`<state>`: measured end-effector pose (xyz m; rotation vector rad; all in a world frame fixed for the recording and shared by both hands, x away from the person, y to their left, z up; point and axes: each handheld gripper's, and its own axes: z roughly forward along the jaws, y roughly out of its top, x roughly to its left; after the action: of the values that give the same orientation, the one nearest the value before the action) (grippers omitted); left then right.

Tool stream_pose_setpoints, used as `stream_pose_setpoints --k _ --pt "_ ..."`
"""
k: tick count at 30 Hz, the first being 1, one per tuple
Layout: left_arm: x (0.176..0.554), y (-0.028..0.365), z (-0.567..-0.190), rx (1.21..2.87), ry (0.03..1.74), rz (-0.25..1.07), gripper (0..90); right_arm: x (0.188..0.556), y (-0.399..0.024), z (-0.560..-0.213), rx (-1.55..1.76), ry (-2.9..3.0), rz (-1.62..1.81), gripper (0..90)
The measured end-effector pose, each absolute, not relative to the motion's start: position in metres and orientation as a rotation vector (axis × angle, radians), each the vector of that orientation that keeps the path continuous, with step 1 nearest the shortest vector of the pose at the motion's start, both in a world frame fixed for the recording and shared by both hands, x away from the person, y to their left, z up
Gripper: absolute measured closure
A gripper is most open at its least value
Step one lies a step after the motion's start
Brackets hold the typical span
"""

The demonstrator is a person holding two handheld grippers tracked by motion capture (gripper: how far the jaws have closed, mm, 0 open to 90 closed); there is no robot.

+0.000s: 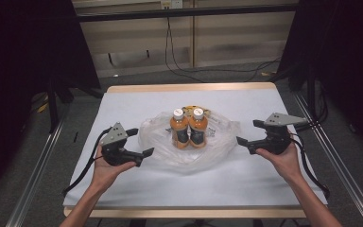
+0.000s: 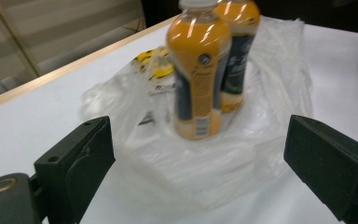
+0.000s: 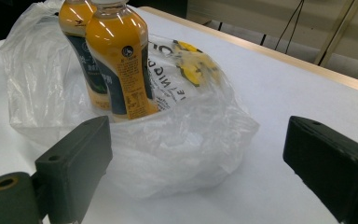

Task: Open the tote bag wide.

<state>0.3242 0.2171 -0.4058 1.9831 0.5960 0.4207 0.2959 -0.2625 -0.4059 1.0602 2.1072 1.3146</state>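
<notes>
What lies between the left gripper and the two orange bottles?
Crumpled clear plastic bag lies between the left gripper and the bottles, plain in the high view.

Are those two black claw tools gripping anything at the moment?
No. The left gripper and right gripper are both open and empty, either side of the clear plastic bag holding two orange juice bottles.

Two bottles (image 1: 189,128) stand upright, side by side and touching, at the middle of the worktop (image 1: 194,182). They stand inside a bag (image 1: 156,132) that lies slumped around their bases. A printed part of the bag (image 1: 203,111) lies behind them. The left tool (image 1: 140,142) is held just left of the bag, the right tool (image 1: 248,132) just right of it, each pointing inward with jaws apart, clear of the bag.
</notes>
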Motion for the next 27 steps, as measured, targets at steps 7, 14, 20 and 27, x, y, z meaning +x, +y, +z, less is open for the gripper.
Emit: stream_pose_setpoints --k 7,14,20,27 --pt "0.314 0.245 -0.412 1.981 0.68 0.432 6.2 0.267 -0.28 -0.411 1.106 2.035 1.337 9.1" --pt "0.291 0.268 -0.422 1.95 0.765 0.394 5.0 0.233 -0.294 -0.425 1.166 2.0 1.32 9.1" --pt "0.271 0.279 -0.425 1.955 0.795 0.444 2.8 0.205 -0.3 -0.429 1.196 1.984 1.313 9.2" --pt "0.242 0.284 -0.433 1.898 0.921 0.486 2.6 0.181 -0.306 -0.429 1.214 1.924 1.342 8.9"
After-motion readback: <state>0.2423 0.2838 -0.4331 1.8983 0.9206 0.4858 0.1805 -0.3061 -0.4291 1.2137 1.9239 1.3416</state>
